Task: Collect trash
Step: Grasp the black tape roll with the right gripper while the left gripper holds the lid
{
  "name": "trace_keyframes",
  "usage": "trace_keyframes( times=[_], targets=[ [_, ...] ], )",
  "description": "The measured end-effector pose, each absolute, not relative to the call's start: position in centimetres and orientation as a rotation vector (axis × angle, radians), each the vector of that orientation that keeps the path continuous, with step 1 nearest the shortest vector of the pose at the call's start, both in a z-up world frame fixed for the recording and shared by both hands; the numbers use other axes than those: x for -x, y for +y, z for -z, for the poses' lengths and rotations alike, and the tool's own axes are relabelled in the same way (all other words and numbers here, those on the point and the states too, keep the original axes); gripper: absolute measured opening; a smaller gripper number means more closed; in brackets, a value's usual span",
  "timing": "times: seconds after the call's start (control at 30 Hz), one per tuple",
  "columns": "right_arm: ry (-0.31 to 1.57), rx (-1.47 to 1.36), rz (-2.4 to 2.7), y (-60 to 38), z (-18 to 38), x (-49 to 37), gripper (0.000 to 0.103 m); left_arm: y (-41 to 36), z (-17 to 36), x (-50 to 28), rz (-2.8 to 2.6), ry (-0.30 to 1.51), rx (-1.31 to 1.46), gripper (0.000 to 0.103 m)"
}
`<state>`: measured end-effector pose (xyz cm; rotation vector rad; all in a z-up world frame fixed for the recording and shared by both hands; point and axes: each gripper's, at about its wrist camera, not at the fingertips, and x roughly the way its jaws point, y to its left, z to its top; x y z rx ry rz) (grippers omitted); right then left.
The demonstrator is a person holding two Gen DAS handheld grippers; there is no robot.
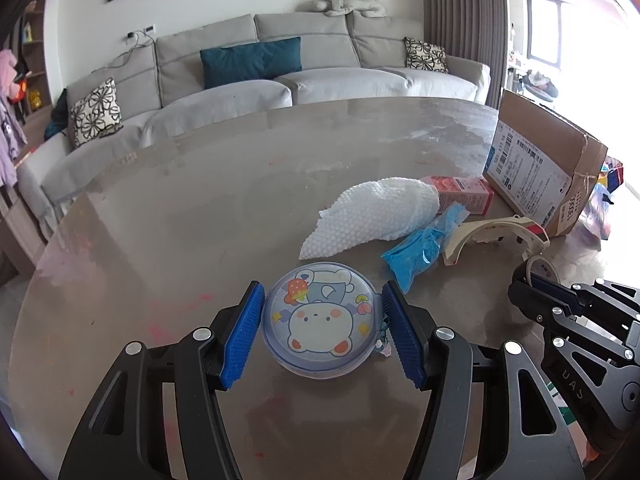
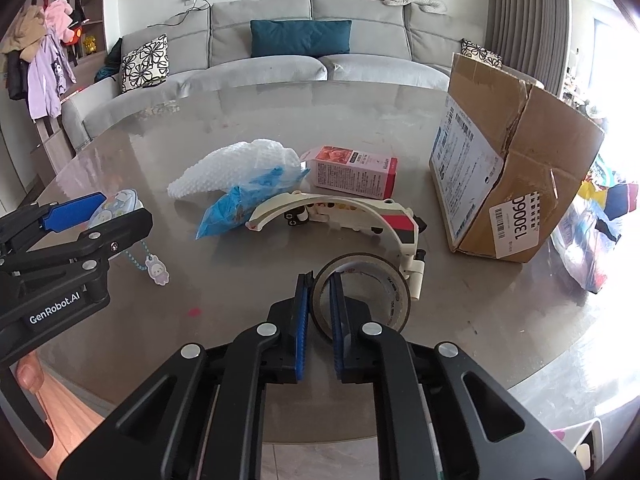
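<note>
My left gripper [image 1: 322, 328] is shut on a round cartoon-printed case [image 1: 320, 320], with a blue pad against each side of it; it also shows in the right wrist view [image 2: 116, 206], where a bead-chain charm [image 2: 158, 270] hangs from it. My right gripper [image 2: 320, 312] is shut on the near wall of a tape roll [image 2: 362, 296] standing on the table. Behind lie white bubble wrap [image 1: 376, 210], a blue plastic bag [image 1: 424, 246], a cream tape dispenser [image 2: 340, 210] and a pink carton [image 2: 354, 172].
A round grey table [image 1: 200, 208] holds everything. An open cardboard box [image 2: 508, 160] lies on its side at the right edge. A bag of colourful things [image 2: 596, 236] sits beyond that edge. A grey sofa [image 1: 280, 76] stands behind the table.
</note>
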<state>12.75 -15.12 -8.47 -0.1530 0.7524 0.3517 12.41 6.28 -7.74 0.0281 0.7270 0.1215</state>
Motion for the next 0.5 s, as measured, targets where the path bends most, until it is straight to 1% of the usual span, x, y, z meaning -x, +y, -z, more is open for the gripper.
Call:
trace_keyframes(
  times=[0.5],
  targets=[
    [0.700, 0.146, -0.346, -15.5, 5.7, -11.4, 0.011, 5.5, 6.3, -11.5, -0.113, 0.698, -0.042, 0.062]
  ],
)
